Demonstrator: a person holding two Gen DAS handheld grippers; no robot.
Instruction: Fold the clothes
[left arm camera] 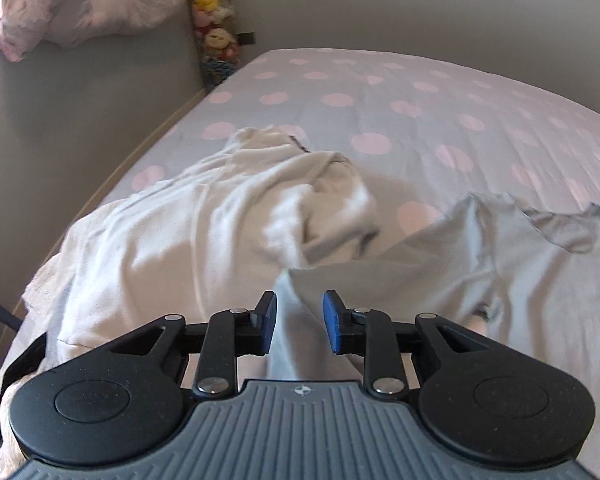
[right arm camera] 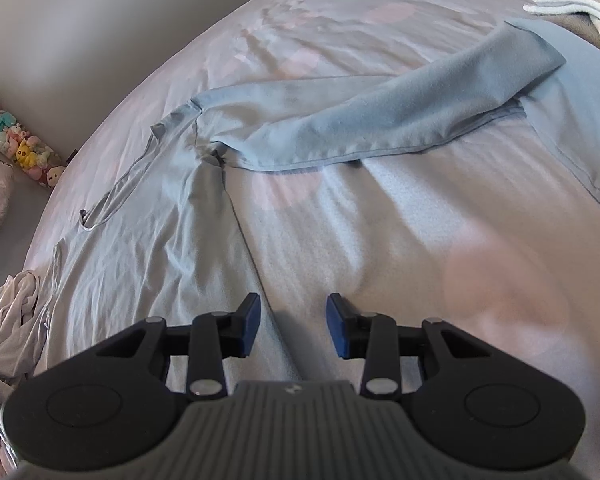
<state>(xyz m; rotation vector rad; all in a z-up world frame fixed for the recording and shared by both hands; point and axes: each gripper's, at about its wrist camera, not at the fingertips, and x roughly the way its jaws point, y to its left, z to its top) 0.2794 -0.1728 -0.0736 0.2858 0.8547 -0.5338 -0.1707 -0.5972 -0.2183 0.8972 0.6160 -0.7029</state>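
while both our tongs, left (left arm camera: 299,322) and right (right arm camera: 293,327), hang half open and empty, the blue shirt (right arm camera: 148,224) lies just ahead, one sleeve (right arm camera: 380,120) folded over. the white shirt (left arm camera: 204,216) still waits crumpled.

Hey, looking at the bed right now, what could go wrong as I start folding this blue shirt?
1. The crumpled white garment touches the light blue long-sleeved shirt, so the open left gripper might pinch both.
2. One blue sleeve lies folded across the body; folding now may trap that bunching.
3. The open right gripper hovers over the wrinkled polka-dot bedsheet and might catch it.
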